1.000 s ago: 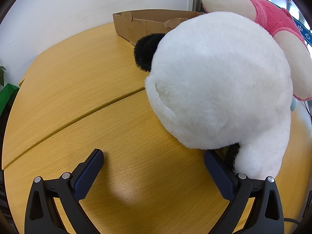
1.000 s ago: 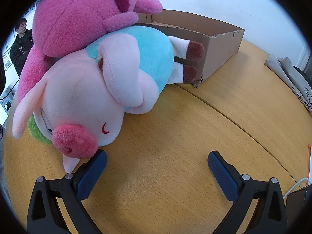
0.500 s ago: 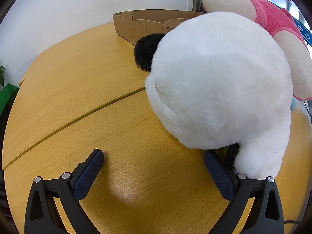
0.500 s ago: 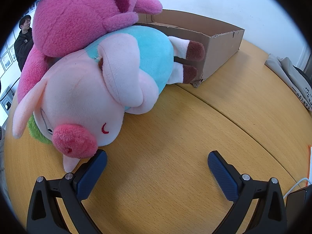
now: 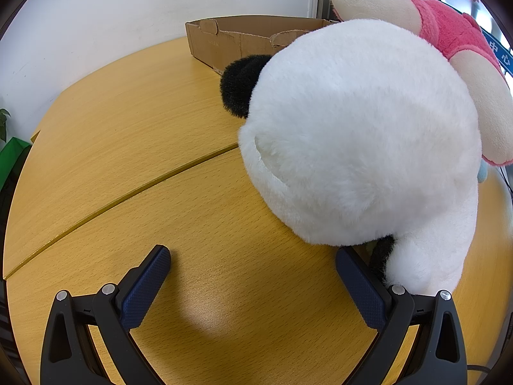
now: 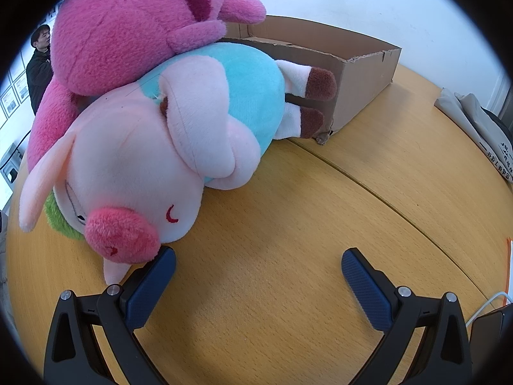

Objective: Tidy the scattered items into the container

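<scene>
A: Where does everything sit right now?

B: All three soft toys are out on the worktop [image 5: 134, 147], heaped just in front of the cardboard box [image 6: 359, 77] at its far edge. The white plush [image 5: 362, 134] lies nearest the left gripper [image 5: 253, 272], the pink-and-blue pig plush [image 6: 154, 160] nearest the right gripper [image 6: 259, 272], and the magenta plush [image 6: 128, 29] is draped on top of the pig, leaning over the box wall. Nothing looks to be fully in the box yet

A: And the fingers?

B: Both pairs are spread wide and hold nothing. On the left, one blue pad sits just beside the white plush's underside; on the right, one pad is right against the pig's snout

A: So how would you start?

B: I'd take the top toy first. Pulling the pig out from under the magenta one would likely tumble it off the heap. If the pig is the pick anyway, bite deep into a thick fold such as the head or an arm, not the snout tip, since plush squashes and slips out of a shallow pinch

A: And the white one?

B: Slide the left fingers around its narrow lower limb rather than the big round body, which looks too broad to span. Lift clear of the box wall before letting go, because that torn cardboard rim could snag fur
</scene>
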Available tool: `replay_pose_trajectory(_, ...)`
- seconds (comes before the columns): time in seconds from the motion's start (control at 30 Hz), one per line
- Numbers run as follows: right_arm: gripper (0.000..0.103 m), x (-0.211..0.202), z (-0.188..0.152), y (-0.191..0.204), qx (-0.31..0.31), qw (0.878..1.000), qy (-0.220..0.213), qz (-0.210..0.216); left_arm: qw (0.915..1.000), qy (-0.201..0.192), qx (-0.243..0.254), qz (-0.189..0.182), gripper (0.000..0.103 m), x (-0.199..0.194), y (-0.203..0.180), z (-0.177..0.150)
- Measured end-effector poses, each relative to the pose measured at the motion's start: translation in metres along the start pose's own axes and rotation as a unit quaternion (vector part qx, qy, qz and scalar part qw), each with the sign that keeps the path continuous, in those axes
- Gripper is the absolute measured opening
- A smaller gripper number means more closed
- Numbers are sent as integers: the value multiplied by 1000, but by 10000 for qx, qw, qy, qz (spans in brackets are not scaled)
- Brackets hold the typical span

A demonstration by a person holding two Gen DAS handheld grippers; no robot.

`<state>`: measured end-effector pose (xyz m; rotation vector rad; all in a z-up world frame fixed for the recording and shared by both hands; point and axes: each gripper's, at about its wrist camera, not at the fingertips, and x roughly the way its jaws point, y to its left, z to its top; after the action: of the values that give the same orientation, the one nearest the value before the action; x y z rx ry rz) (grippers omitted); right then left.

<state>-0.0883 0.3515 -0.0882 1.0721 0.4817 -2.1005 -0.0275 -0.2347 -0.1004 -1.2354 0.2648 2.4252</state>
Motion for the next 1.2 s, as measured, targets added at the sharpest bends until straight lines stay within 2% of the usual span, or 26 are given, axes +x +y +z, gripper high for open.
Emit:
replay_pose_trajectory(0.27, 103, 0, 0, 0, 32, 10000, 2, -36, 10000, 0, -2, 0, 103, 0, -1, 0)
replay_pose_trajectory(0.53, 103, -6, -8, 16, 32, 10000, 2, -38, 10000, 0, -5, 0, 103, 0, -1, -1)
replay_pose_trajectory(0.77, 103, -13, -15, 44, 627, 9969, 11, -473, 10000, 0, -10, 0, 103, -1, -1, -1)
replay_pose_trajectory(0.93, 103, -16, -17, 65, 783, 9952, 13, -583, 10000, 0, -14, 0, 103, -1, -2, -1)
replay_pose_trajectory(1.2, 103, -12, -14, 66, 1042, 9919, 21, -730, 10000, 2, -19, 0, 103, 0, -2, -1)
